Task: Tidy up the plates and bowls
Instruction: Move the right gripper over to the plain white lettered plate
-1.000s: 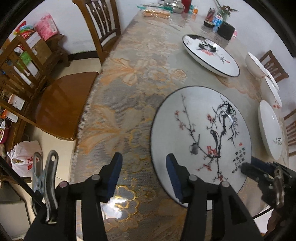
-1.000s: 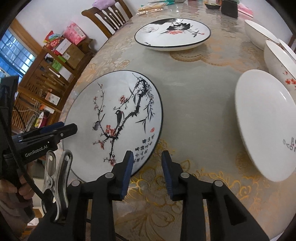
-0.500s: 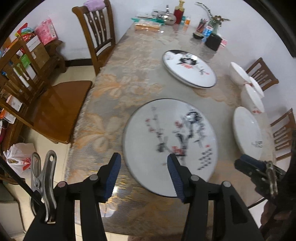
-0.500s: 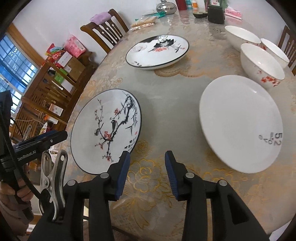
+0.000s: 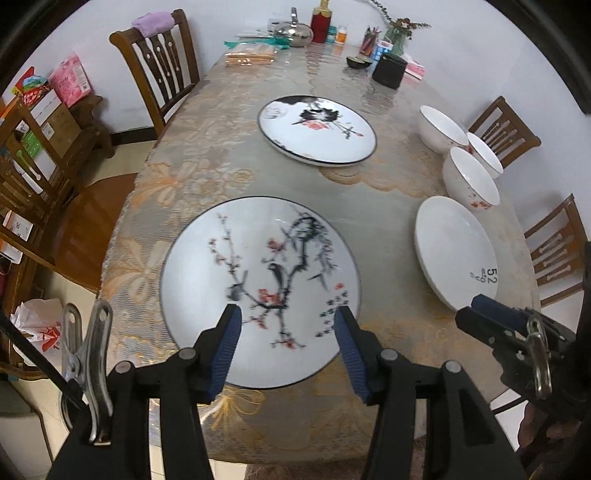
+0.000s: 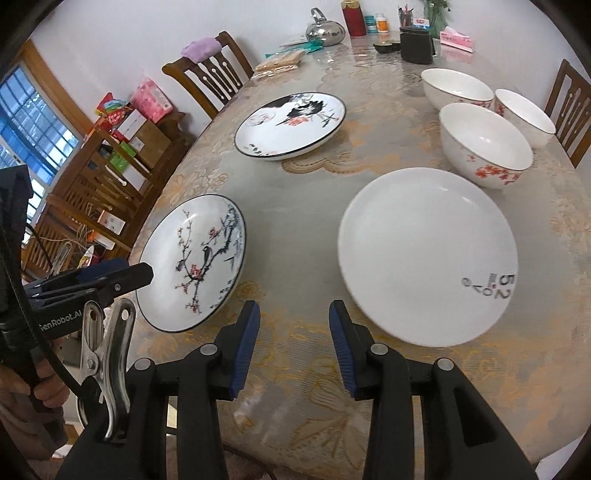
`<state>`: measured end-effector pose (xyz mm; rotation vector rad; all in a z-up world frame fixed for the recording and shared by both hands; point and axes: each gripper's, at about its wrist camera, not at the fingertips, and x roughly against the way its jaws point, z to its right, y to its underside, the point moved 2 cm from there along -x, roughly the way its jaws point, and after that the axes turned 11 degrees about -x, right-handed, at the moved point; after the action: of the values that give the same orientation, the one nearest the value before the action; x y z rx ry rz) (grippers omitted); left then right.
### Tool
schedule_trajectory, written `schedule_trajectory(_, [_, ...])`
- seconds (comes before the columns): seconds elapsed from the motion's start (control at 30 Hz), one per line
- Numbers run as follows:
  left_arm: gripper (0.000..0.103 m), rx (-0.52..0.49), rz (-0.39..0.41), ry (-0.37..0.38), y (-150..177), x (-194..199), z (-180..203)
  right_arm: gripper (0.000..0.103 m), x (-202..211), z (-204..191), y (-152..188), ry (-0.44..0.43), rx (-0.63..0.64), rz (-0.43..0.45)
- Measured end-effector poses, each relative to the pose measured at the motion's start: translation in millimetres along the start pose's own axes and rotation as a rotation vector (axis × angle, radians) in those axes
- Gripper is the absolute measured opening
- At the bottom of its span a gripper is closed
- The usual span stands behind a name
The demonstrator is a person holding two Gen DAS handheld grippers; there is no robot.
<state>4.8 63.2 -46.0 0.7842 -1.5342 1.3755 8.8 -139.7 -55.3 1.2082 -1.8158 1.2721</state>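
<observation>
We held the left claw (image 5: pixel 288 332) above the near edge of the desk (image 5: pixel 369 199), its jaws standing moderately apart with nothing between them. The bird plate (image 5: pixel 258 280), painted with a branch and red blossoms, lay flat on the desk directly below this claw, close to the near edge. Neither blue pad touched it.

We held the right claw (image 6: pixel 293 328) to the right of the bird plate, above the bare lace cloth. Its jaws had just been opening and stood at a narrow gap, empty. The left claw appeared at the left border of the right wrist view, beside the bird plate's near rim.

All remaining positions are given relative to the bird plate:

- The plain white plate (image 6: pixel 424 254), marked with dark digits near its rim, lay to the right, well apart.
- The lotus plate (image 6: pixel 291 125), with a black rim, lay beyond it, toward the far end of the desk.
- Three white bowls (image 6: pixel 484 144) with red flower prints stood upright to the far right, beyond the plain white plate and close to one another.
- A kettle (image 6: pixel 325 29), a red canister (image 6: pixel 354 16) and a black box (image 6: pixel 417 46) stood at the far end of the desk.
- A wooden chair (image 5: pixel 162 62) with a purple cloth on its back stood to the far left.
</observation>
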Motion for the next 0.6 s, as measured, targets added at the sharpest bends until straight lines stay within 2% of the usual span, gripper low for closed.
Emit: schedule_trajectory(0.6, [0.055,-0.061,-0.021,0.005,-21,-20,75,0.04,25,78,-10,0.051,-0.09,0.025])
